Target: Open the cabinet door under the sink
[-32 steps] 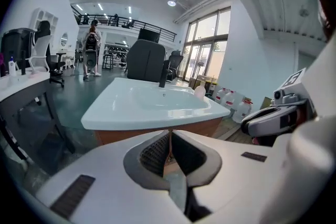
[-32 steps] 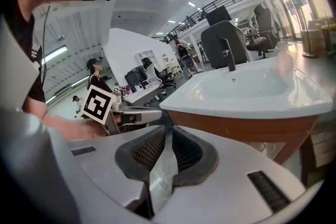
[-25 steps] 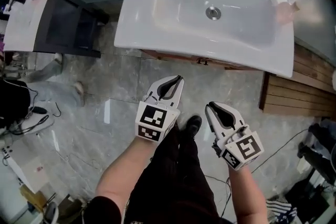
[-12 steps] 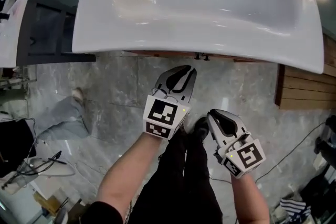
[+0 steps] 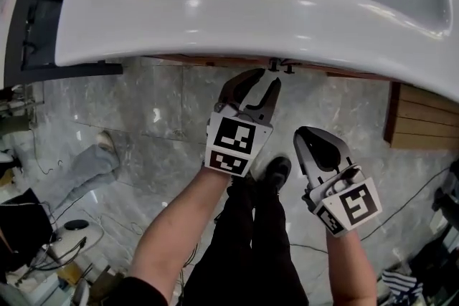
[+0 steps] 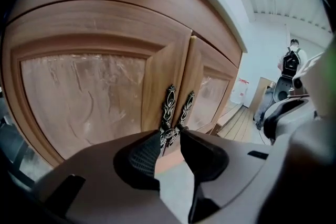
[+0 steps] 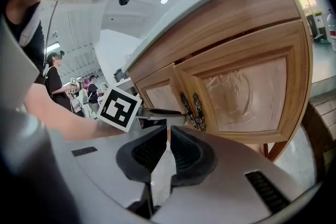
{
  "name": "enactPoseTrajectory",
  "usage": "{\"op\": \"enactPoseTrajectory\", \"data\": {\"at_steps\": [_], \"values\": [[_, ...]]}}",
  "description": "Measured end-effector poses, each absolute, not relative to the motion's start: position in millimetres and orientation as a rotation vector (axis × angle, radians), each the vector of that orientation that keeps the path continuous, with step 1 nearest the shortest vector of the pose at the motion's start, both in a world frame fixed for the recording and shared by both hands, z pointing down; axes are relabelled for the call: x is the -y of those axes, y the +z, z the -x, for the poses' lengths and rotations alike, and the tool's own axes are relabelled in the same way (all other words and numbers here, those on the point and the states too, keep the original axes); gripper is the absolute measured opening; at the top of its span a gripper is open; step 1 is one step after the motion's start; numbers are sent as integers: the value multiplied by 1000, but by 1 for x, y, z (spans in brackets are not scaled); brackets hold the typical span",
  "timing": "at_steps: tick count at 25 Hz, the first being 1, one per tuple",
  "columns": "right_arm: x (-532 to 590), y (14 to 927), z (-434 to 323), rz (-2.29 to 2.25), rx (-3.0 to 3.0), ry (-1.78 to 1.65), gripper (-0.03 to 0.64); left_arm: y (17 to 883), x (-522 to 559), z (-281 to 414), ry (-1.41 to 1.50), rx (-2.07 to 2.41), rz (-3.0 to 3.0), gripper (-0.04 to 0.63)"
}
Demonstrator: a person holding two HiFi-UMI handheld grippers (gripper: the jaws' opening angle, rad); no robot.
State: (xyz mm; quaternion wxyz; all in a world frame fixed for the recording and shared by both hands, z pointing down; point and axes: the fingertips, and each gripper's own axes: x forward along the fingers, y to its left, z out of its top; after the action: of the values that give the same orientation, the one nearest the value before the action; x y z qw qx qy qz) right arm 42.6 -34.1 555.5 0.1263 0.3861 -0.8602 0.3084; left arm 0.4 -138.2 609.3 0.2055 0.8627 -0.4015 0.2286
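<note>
Under the white sink (image 5: 215, 3), the wooden cabinet has two doors, left (image 6: 84, 92) and right (image 6: 215, 92), meeting at a pair of ornate black handles (image 6: 169, 110) (image 5: 281, 67). My left gripper (image 6: 169, 139) (image 5: 259, 86) is at those handles; its jaws have just been opening, and the left handle's lower end shows in the gap between the tips, with neither pad pressing on it. From the right gripper view, its fingers (image 7: 163, 112) reach up to the handles (image 7: 191, 107). My right gripper (image 7: 168, 136) (image 5: 315, 143) hangs lower and further back; its jaws have been closing to a narrow slit, with nothing between them.
The sink's rim overhangs the doors. The person's dark trousers and shoe (image 5: 276, 172) are on the grey marble floor (image 5: 158, 125). Wooden slats (image 5: 423, 118) lie to the right, a dark stand (image 5: 43, 46) to the left. Other people (image 6: 290, 60) stand in the background.
Both grippers have sunk and come in towards the cabinet front. The left gripper's jaws have spread apart at the handles. The sink now fills the top of the head view.
</note>
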Motion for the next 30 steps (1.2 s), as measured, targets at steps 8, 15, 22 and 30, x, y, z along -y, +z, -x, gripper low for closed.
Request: {"op": "enactPoseTrajectory", "data": {"at_steps": [8,15,22,30], "values": [[45,560,-52,-1123,2500,876,16,621,155,-6,606,1113,-2368,122],[60,553,-67,-1207,2487,821,15,626,155,-9,642,1088,-2309,110],[62,552,-73,-1192,2464,769,17,622,150,-12,632,1048,-2366,84],[70,549,-68,-1162,2466,738,26,617,135,-12,622,918,-2463,78]]}}
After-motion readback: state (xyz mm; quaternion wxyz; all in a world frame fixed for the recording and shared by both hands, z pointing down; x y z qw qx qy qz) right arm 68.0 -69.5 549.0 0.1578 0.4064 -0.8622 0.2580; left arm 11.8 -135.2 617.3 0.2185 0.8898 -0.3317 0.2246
